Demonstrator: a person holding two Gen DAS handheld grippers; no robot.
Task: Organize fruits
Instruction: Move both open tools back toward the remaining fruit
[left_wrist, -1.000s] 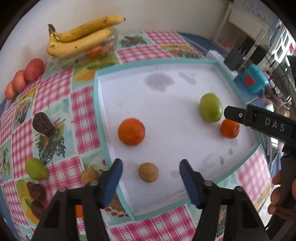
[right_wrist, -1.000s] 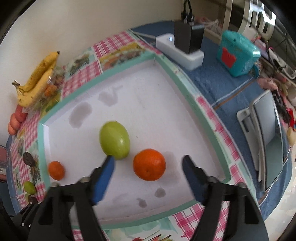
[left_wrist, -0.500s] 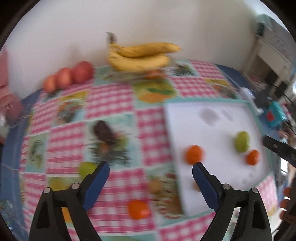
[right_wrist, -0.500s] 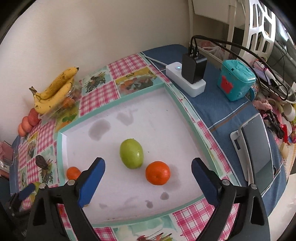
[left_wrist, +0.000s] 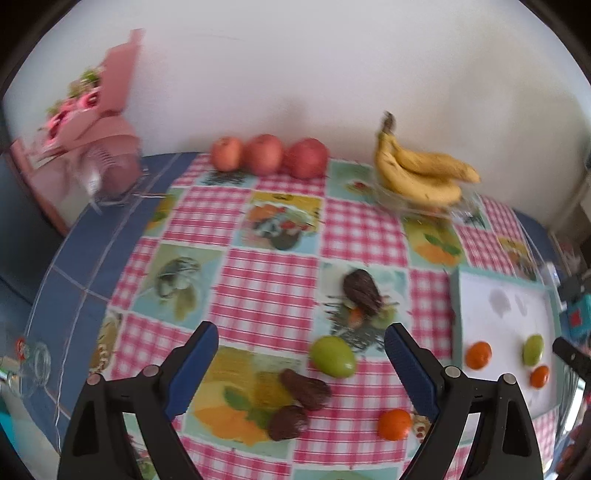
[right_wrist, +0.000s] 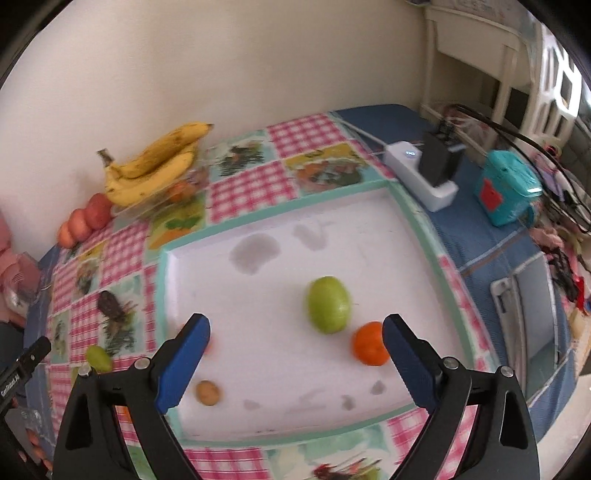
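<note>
White tray (right_wrist: 369, 229) holds a green fruit (right_wrist: 328, 305), oranges (right_wrist: 370, 343) and a brown fruit (right_wrist: 208, 393); on the worktop (left_wrist: 266, 288) green fruit (left_wrist: 332, 356), orange (left_wrist: 394, 424), dark fruits (left_wrist: 305, 384) remain; my left gripper (left_wrist: 301, 365) and right gripper (right_wrist: 295, 360) gape wide, empty.

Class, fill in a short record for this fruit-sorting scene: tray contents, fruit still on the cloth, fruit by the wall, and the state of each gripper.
tray: green fruit, two oranges, small brown fruit
on cloth: green fruit, orange, three dark brown fruits
by wall: bananas, three apples
left gripper: open, empty
right gripper: open, empty
</note>
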